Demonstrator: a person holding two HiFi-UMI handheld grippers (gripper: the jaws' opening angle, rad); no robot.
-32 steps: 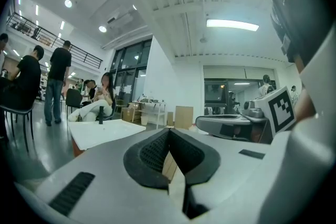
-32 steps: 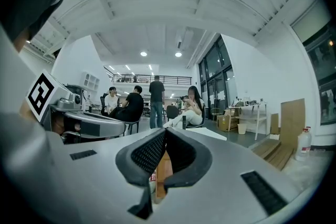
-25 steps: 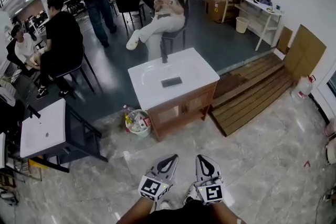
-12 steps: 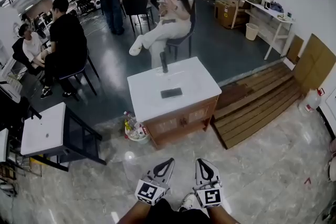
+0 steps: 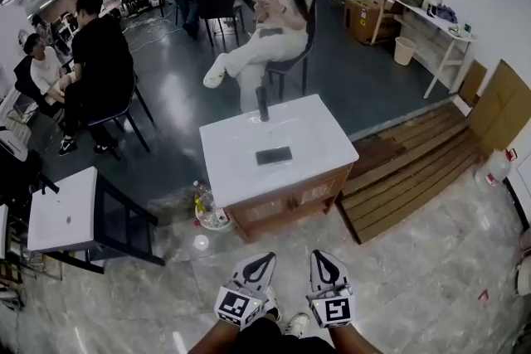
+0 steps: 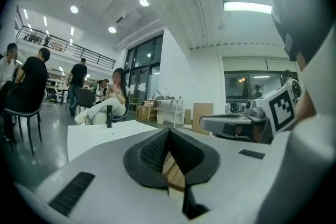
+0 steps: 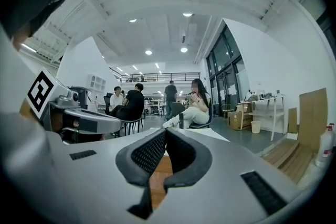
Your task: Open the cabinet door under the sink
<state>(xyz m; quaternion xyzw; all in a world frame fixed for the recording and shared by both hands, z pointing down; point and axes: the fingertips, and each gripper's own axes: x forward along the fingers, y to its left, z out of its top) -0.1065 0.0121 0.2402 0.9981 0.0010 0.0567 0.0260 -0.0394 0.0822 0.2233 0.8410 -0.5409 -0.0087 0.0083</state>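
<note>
Cabinet door under the sink: shut, its wooden panels flush with the front of the unit, which faces me across the pale tiled floor. The white sink top carries a black faucet at its far edge and a dark flat item near its middle.

My left gripper and right gripper are held side by side low in the head view, both pointing toward the unit and well apart from it. The fingers of each are pressed together at the tips, with nothing pinched between them; neither touches the door.

A small bucket of rubbish sits on the floor just beside the unit's left corner. Wooden planks lie to its right. A seated person is behind the sink.
</note>
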